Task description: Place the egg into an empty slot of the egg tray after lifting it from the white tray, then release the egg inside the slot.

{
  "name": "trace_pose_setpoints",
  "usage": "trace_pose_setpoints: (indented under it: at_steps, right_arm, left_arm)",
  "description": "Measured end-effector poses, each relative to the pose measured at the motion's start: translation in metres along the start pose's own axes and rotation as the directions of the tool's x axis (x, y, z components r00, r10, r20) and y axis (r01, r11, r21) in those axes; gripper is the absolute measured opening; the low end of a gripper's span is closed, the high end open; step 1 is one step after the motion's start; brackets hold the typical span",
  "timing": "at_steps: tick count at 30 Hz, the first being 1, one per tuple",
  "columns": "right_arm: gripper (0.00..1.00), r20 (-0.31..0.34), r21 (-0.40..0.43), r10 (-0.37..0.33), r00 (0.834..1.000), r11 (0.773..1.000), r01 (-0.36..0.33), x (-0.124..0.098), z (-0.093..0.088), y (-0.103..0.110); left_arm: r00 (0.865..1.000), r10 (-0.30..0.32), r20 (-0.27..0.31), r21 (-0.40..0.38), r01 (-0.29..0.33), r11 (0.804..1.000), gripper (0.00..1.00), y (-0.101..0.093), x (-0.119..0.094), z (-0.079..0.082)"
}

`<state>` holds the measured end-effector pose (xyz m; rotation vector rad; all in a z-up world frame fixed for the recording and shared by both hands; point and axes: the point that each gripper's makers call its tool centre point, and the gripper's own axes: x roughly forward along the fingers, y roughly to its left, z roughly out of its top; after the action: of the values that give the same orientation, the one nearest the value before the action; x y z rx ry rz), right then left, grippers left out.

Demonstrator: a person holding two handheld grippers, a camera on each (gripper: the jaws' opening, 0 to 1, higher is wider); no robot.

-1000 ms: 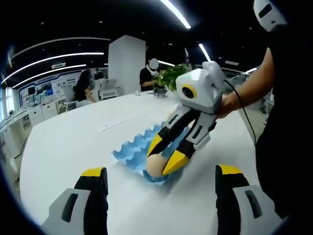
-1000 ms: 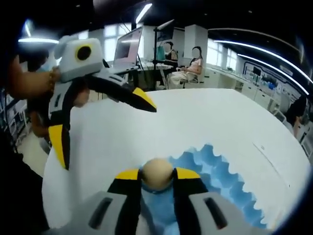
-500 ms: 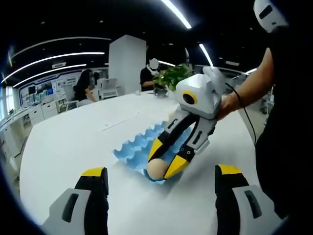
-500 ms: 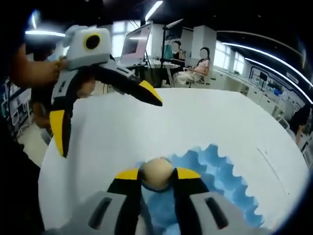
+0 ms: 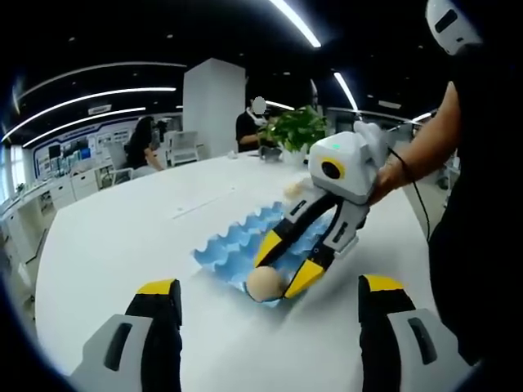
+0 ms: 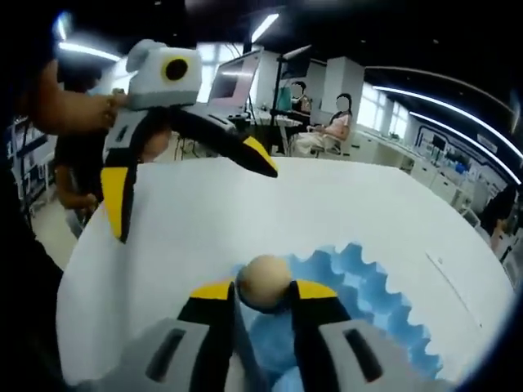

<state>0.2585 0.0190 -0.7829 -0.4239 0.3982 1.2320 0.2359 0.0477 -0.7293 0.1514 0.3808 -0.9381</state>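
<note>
White table (image 5: 106,237), right tool (image 5: 285,261) pinching smooth beige egg (image 6: 263,281), left tool (image 5: 265,343) spread

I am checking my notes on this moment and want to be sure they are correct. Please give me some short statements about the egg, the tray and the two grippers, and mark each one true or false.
1. The egg sits between the yellow tips of the right gripper. True.
2. The egg tray is red. False: it is blue.
3. The left gripper is shut on a second egg. False: its jaws stand wide apart and hold nothing.
4. The egg is at the corner of the tray nearest the left gripper. True.
5. The tray rests on a white table. True.
6. The left gripper touches the tray. False: it is held off to one side, apart from the tray.
</note>
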Motion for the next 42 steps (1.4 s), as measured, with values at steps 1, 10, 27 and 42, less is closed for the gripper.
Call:
trace_pose_setpoints:
  at_steps: [1, 10, 27, 42]
  right_arm:
    - [0.27, 0.002, 0.004, -0.002, 1.000, 1.000, 0.002, -0.001, 0.000, 0.000]
    - [0.26, 0.066, 0.095, -0.067, 0.996, 0.994, 0.060, -0.028, 0.000, -0.004]
    - [0.27, 0.054, 0.129, -0.156, 0.986, 0.981, 0.148, -0.060, -0.013, -0.020]
    - [0.26, -0.021, 0.184, -0.277, 0.961, 0.943, 0.276, -0.114, -0.057, -0.040]
  left_arm:
    - [1.000, 0.000, 0.000, 0.000, 0.000, 1.000, 0.89, 0.000, 0.000, 0.000]
    - [1.000, -0.002, 0.002, 0.001, 0.002, 1.000, 0.90, -0.001, 0.001, 0.001]
    - [1.000, -0.005, 0.012, 0.006, 0.005, 1.000, 0.89, -0.002, 0.002, 0.007]
    - [1.000, -0.005, 0.001, 0.004, 0.005, 1.000, 0.89, -0.002, 0.004, 0.005]
